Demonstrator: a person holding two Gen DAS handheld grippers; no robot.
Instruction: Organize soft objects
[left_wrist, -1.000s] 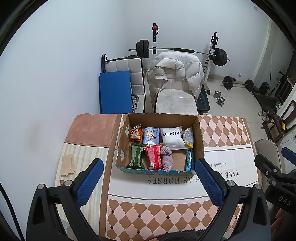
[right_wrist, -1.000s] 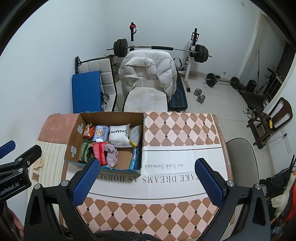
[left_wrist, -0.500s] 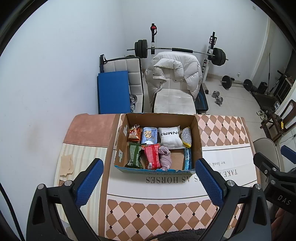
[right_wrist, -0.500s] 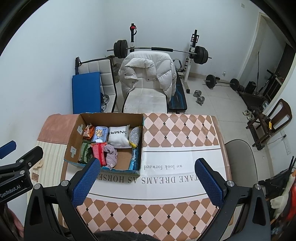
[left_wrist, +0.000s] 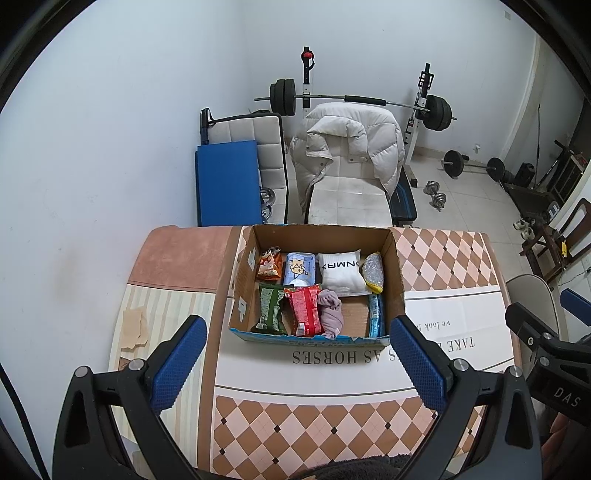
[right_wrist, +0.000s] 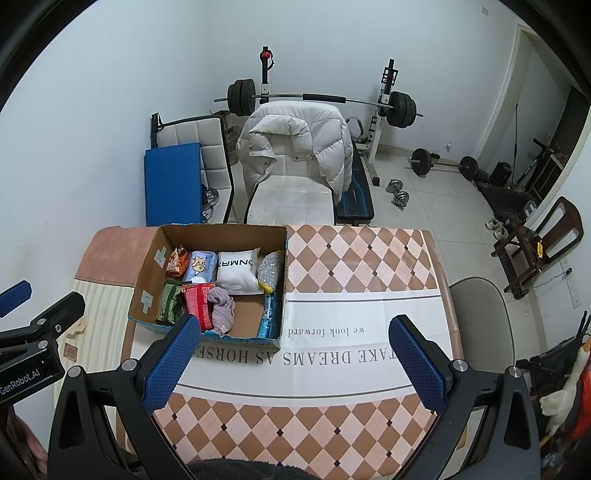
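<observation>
An open cardboard box (left_wrist: 397, 275) (right_wrist: 147, 275) stands on the table, filled with soft packets. Inside lie an orange snack bag (left_wrist: 269, 263), a blue tissue pack (left_wrist: 299, 266), a white pouch (left_wrist: 339, 271) (right_wrist: 236, 272), a glittery pouch (left_wrist: 373, 270), a green packet (left_wrist: 270, 308), a red packet (left_wrist: 304, 310) (right_wrist: 197, 302), a crumpled pink cloth (left_wrist: 330, 308) (right_wrist: 221, 308) and a blue tube (left_wrist: 376, 314). My left gripper (left_wrist: 295, 354) hovers open above the table, in front of the box. My right gripper (right_wrist: 291, 350) hangs open to the box's right, holding nothing.
The table carries a checkered cloth (right_wrist: 354, 251) with printed lettering. A chair draped with a white puffer jacket (left_wrist: 347, 147) stands behind the table, beside a blue mat (left_wrist: 227, 181) and a barbell rack (left_wrist: 354, 99). A grey chair (right_wrist: 480, 314) is at the right.
Both views have shifted very slightly; the box sits a touch more to the left in the left wrist view. Both grippers stay open and empty.
</observation>
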